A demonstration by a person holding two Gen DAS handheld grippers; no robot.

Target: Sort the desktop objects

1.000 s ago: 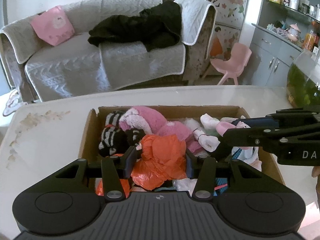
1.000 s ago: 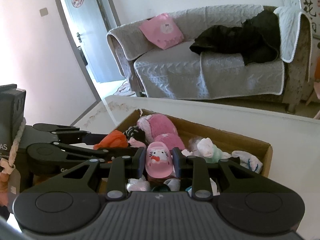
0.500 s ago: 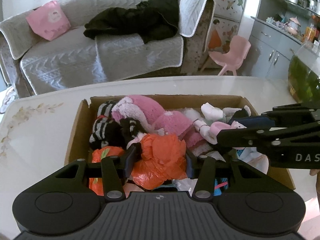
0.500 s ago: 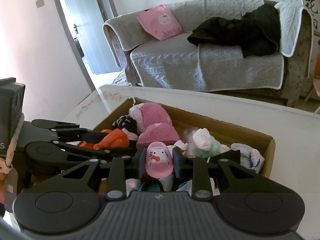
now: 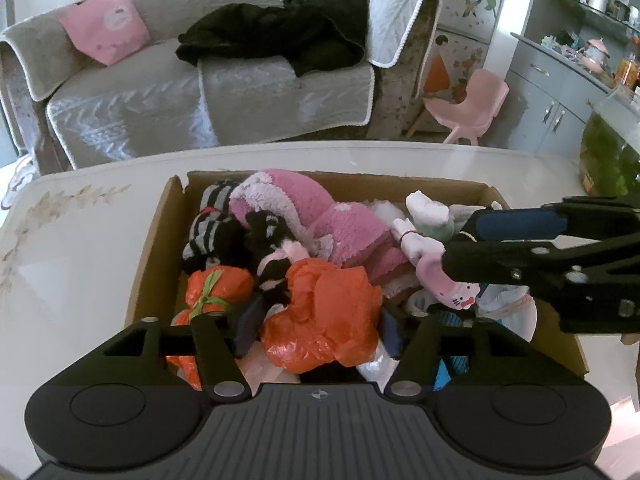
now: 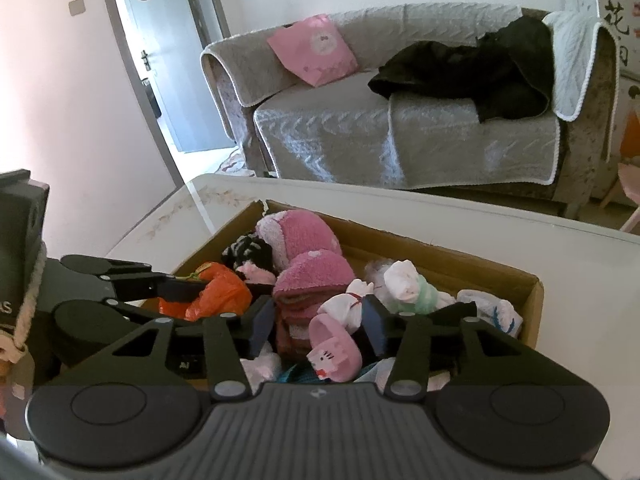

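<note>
Striped socks [image 5: 218,236] at ten o'clock and fluffy pink slippers [image 5: 320,216] at twelve crowd the cardboard box [image 5: 156,240]. Left gripper [image 5: 318,326], jaws just spread, loosely flanks a crumpled orange bag [image 5: 324,320]. Right gripper [image 6: 320,326], jaws just parted, flanks a small pink cat-faced slipper [image 6: 334,354] lying tilted in the box

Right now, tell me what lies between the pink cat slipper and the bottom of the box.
The pink cat slipper has just dropped from the opening right gripper onto piled socks and cloths in the cardboard box. The pile hides the bottom.
</note>
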